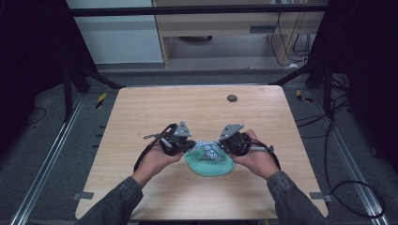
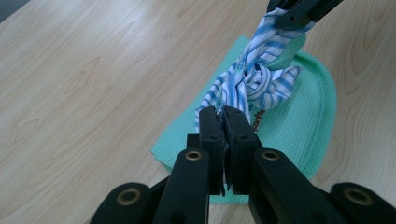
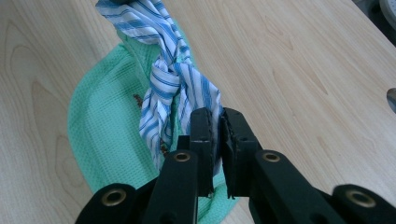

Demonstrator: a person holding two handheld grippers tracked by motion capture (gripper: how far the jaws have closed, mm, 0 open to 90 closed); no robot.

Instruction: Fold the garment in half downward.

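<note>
Looks like the knot-tightening step: left gripper (image 2: pixel 223 114) and right gripper (image 3: pixel 215 116) each clamp an end of the striped cloth (image 2: pixel 261 79) over the green bag (image 2: pixel 299 126). Next move probably calls for pulling the 2 apart evenly.

Even, soft overhead light falls on the pale wood counter (image 1: pixel 202 108) in the high view, while the room to the far left and right sinks into near black. Shadows beneath the hands are faint and short. This view is slightly soft and grainy, with mild bending at its edges. The two gripper views are brighter and sharper on the wood grain and the striped cloth (image 2: pixel 254 81); the near black fingers (image 3: pixel 205 140) look a little blurred, with dull highlights.
</note>
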